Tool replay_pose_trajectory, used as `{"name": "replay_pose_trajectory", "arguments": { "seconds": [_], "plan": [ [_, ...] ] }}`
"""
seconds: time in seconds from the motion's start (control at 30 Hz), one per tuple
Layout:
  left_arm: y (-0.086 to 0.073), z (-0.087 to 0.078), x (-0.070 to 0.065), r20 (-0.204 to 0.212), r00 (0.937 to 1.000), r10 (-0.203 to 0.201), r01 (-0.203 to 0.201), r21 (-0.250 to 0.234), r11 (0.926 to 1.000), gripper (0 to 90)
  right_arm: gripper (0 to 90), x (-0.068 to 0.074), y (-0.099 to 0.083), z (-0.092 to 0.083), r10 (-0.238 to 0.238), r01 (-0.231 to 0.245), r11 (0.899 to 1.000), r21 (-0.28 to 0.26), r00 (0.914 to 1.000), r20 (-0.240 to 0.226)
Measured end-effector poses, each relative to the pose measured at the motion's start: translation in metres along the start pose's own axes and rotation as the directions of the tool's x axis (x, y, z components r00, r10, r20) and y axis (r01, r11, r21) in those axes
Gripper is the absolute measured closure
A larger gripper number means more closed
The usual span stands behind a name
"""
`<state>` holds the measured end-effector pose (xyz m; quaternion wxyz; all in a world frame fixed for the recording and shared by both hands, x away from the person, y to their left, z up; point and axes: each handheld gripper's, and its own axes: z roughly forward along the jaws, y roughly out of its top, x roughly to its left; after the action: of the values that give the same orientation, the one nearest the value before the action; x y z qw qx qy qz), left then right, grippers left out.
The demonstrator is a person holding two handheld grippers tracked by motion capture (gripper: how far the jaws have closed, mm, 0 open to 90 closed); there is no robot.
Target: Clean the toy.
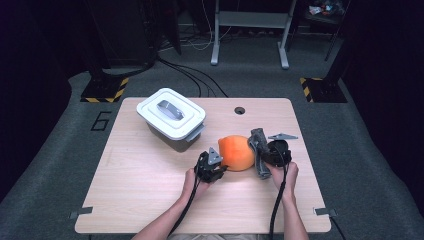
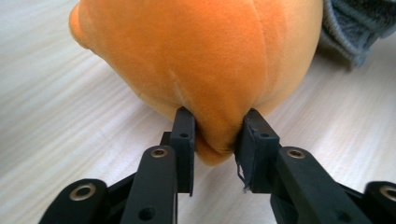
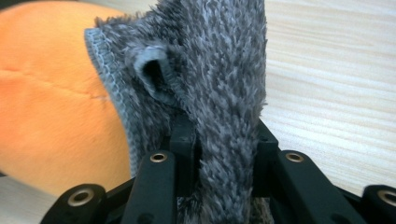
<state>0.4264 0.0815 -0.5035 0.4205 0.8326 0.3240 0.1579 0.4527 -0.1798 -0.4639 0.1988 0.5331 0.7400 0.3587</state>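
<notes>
Place: a lab or recording studio, not a home.
Floor: grey carpet (image 1: 250,75), with black cables (image 1: 190,75) trailing across it on the far side.
Markings: yellow-and-black hazard tape on stand bases at far left (image 1: 105,90) and far right (image 1: 320,89); a "6" (image 1: 101,120) marked on the floor left of the table.
Furniture: one bare light-wood table (image 1: 150,175) with a cable hole (image 1: 239,110); a grey metal frame (image 1: 250,30) beyond it.
Surroundings: dark on both sides.
</notes>
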Motion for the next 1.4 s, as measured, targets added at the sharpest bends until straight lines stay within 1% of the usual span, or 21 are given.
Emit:
{"name": "replay_pose_trajectory", "arguments": {
  "seconds": [0.03,0.13,0.23,0.27,0.37,0.43,0.47,0.57,0.63,0.73,0.77,0.8,0.83,0.87,0.93,0.97,1.03,1.1,1.17,1.27,1.4],
  "plan": [
    [0.001,-0.001,0.001,0.014,0.9997,-0.021,0.021,0.001,0.9998,70.7,69.2,0.001,0.001,-0.003,0.010,-0.010,1.000,-0.009,1.0000,0.000],
    [0.003,-0.004,0.003,0.041,0.9975,-0.058,0.058,0.000,0.9983,71.0,69.2,0.003,0.003,-0.013,0.003,-0.004,0.999,-0.034,0.9997,-0.023],
    [0.006,-0.006,0.003,0.067,0.9938,-0.089,0.089,0.002,0.9960,71.0,69.2,0.010,0.008,-0.025,-0.027,0.025,0.998,-0.059,0.9989,-0.038],
    [0.006,-0.007,0.003,0.070,0.9930,-0.094,0.094,0.004,0.9955,71.1,69.2,0.014,0.010,-0.029,-0.028,0.025,0.997,-0.067,0.9985,-0.046],
    [0.008,-0.008,0.004,0.089,0.9892,-0.116,0.116,0.013,0.9932,71.0,69.2,0.025,0.015,-0.038,-0.068,0.062,0.994,-0.085,0.9956,-0.064],
    [0.009,-0.008,0.004,0.104,0.9859,-0.131,0.130,0.017,0.9913,71.0,69.2,0.035,0.019,-0.042,-0.082,0.075,0.993,-0.088,0.9936,-0.077],
    [0.010,-0.009,0.004,0.111,0.9843,-0.137,0.135,0.022,0.9905,71.0,69.2,0.040,0.020,-0.042,-0.101,0.094,0.992,-0.090,0.9916,-0.080],
    [0.011,-0.009,0.003,0.112,0.9857,-0.126,0.124,0.026,0.9920,71.0,69.1,0.055,0.024,-0.040,-0.139,0.131,0.987,-0.090,0.9861,-0.091],
    [0.011,-0.009,0.002,0.117,0.9840,-0.135,0.133,0.025,0.9909,71.0,69.0,0.064,0.026,-0.037,-0.172,0.165,0.983,-0.081,0.9811,-0.090],
    [0.012,-0.009,0.002,0.110,0.9871,-0.116,0.115,0.020,0.9932,71.0,68.6,0.074,0.028,-0.028,-0.208,0.203,0.977,-0.058,0.9746,-0.084],
    [0.012,-0.009,0.001,0.107,0.9883,-0.108,0.106,0.023,0.9941,71.0,68.7,0.078,0.028,-0.025,-0.221,0.218,0.975,-0.045,0.9727,-0.072],
    [0.012,-0.009,0.001,0.101,0.9894,-0.104,0.102,0.026,0.9945,71.0,68.7,0.080,0.027,-0.022,-0.214,0.212,0.977,-0.038,0.9752,-0.058],
    [0.012,-0.009,0.001,0.100,0.9898,-0.102,0.100,0.027,0.9946,71.0,68.7,0.081,0.027,-0.020,-0.234,0.232,0.972,-0.039,0.9711,-0.047],
    [0.011,-0.008,0.001,0.096,0.9900,-0.103,0.102,0.019,0.9946,71.0,68.8,0.082,0.027,-0.019,-0.225,0.223,0.974,-0.034,0.9736,-0.041],
    [0.011,-0.008,0.002,0.098,0.9895,-0.106,0.104,0.020,0.9943,71.1,68.9,0.082,0.026,-0.018,-0.223,0.222,0.974,-0.032,0.9744,-0.027],
    [0.011,-0.008,0.002,0.097,0.9891,-0.111,0.110,0.019,0.9938,71.1,68.9,0.080,0.026,-0.018,-0.237,0.236,0.971,-0.037,0.9711,-0.028],
    [0.010,-0.008,0.002,0.096,0.9888,-0.114,0.113,0.016,0.9935,71.1,68.9,0.080,0.026,-0.018,-0.222,0.221,0.975,-0.033,0.9749,-0.020],
    [0.010,-0.007,0.002,0.096,0.9887,-0.115,0.114,0.015,0.9933,71.1,68.9,0.076,0.025,-0.019,-0.223,0.222,0.974,-0.036,0.9747,-0.018],
    [0.010,-0.007,0.003,0.097,0.9882,-0.118,0.118,0.010,0.9930,71.1,68.9,0.072,0.025,-0.020,-0.206,0.206,0.978,-0.034,0.9784,-0.015],
    [0.009,-0.007,0.003,0.102,0.9866,-0.127,0.127,0.009,0.9919,71.1,68.9,0.063,0.023,-0.020,-0.199,0.198,0.979,-0.038,0.9801,-0.006],
    [0.008,-0.007,0.003,0.101,0.9871,-0.124,0.124,0.008,0.9922,71.1,68.8,0.052,0.018,-0.020,-0.165,0.165,0.986,-0.032,0.9863,-0.005]
  ]
}}
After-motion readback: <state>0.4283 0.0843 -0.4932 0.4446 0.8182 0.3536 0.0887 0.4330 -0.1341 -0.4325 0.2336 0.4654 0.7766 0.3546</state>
